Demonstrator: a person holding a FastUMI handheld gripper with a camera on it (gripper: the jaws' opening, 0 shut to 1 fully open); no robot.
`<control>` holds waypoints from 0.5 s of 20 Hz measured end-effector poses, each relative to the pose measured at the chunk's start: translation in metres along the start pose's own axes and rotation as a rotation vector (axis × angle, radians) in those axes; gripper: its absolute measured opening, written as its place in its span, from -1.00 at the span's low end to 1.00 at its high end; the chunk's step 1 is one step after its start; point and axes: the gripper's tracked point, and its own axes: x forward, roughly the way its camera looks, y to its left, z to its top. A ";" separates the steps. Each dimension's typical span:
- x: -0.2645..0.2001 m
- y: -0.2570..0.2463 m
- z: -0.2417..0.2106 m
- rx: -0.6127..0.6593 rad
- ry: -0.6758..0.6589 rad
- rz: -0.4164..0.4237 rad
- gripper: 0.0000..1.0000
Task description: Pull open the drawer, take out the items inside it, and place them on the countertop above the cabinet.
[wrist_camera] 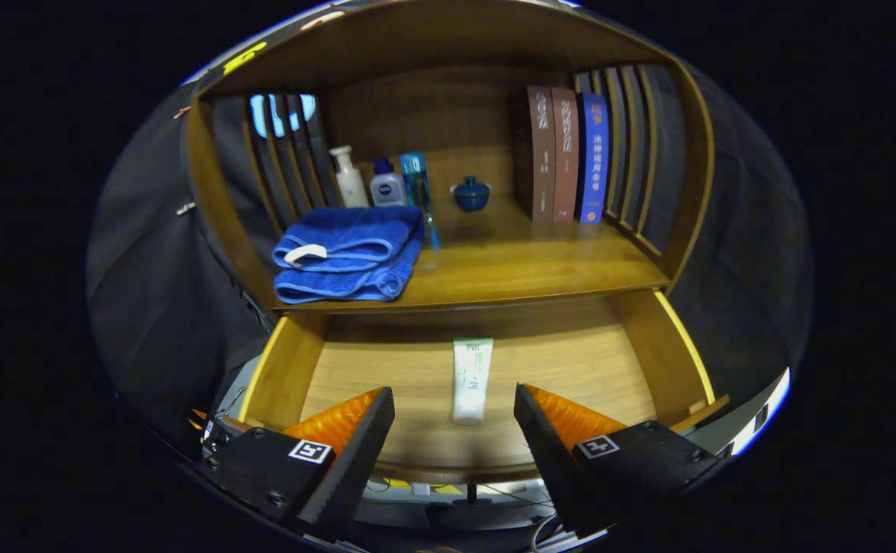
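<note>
**Drawer open, tube lined up between the fingers**

Gripper point(454, 411) is spread wide and holds nothing. The drawer point(671, 353) is pulled out, and a white tube point(472, 380) lies flat on its floor, the only item I can see inside it.

Key relation: the tube sits at 12 o'clock from the gripper, centred in the gap between the two fingers, cap end nearest, near the drawer's front edge. Its long axis runs 12–6, along the approach line and parallel to the fingers, so closing would squeeze it across its narrow width. My read: drop straight in, no yaw needed.

The tube has green print, too small to read.

The countertop point(525, 269) lies beyond the drawer at 12 o'clock. Folded blue towel point(348, 261) at 11, bottles point(386, 184) behind it, small blue lidded bowl point(470, 193) at 12, three books point(567, 157) at 1. Book spines carry writing, not legible. Bare wood between towel and books looks like the drop spot.
</note>
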 end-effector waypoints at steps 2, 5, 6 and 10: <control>0.031 -0.007 -0.008 -0.017 0.092 -0.034 0.99; 0.068 -0.010 -0.023 -0.021 0.230 -0.053 0.98; 0.078 -0.013 -0.031 -0.031 0.271 -0.059 0.99; 0.100 -0.019 -0.051 -0.030 0.379 -0.078 0.97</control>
